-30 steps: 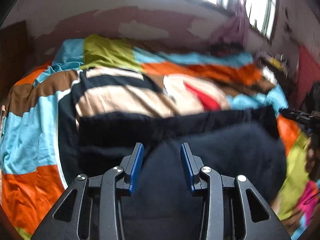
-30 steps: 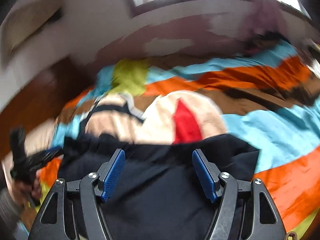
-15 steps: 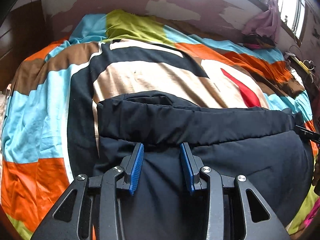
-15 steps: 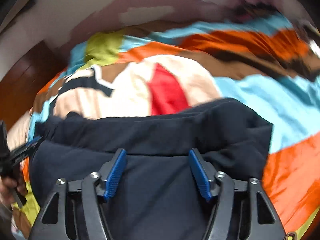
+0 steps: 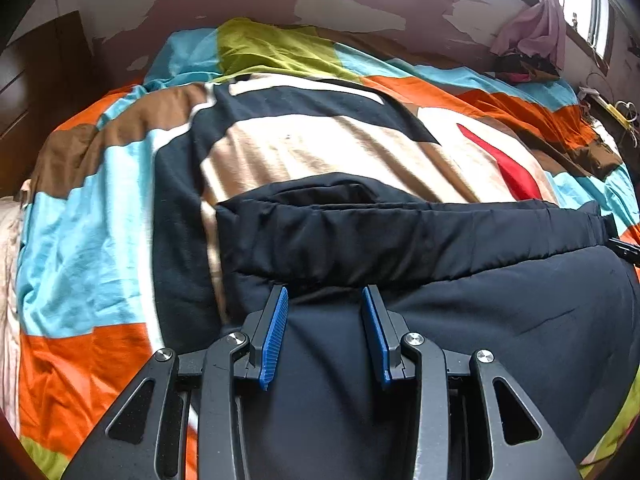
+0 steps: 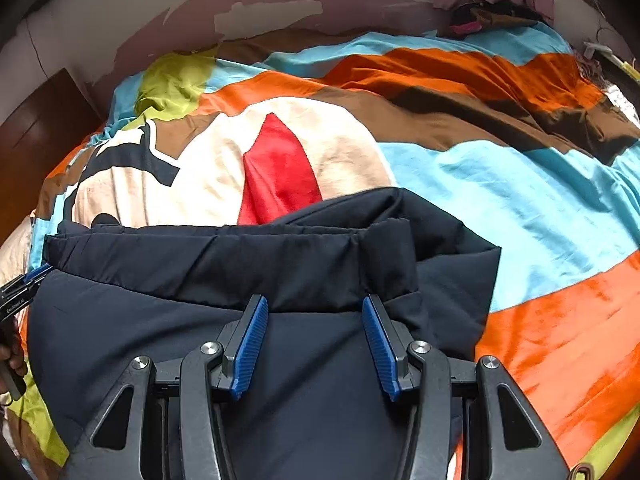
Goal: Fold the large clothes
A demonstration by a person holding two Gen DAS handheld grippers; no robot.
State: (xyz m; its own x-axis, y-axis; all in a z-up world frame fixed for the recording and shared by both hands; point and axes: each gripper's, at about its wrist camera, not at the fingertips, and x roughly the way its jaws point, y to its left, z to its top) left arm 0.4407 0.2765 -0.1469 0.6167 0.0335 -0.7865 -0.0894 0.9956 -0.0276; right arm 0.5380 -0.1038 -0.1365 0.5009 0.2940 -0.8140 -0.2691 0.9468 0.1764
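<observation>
Both views steadied; dark jacket [image 5: 400, 240] fills more; left, right jaws spread, empty.

A bulky dark navy garment [image 5: 420, 248] lies flat, its far edge folded into a thick band.

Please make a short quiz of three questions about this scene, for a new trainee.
1. True or false: the left gripper is clamped on the dark garment.
2. The garment lies on: A) a wooden floor B) a colourful bedspread C) a chair.
3. Fill in: the finger pads of the right gripper are ____ in colour.

Key: 1 false, its jaws stand apart; 2 B; 3 blue.
</observation>
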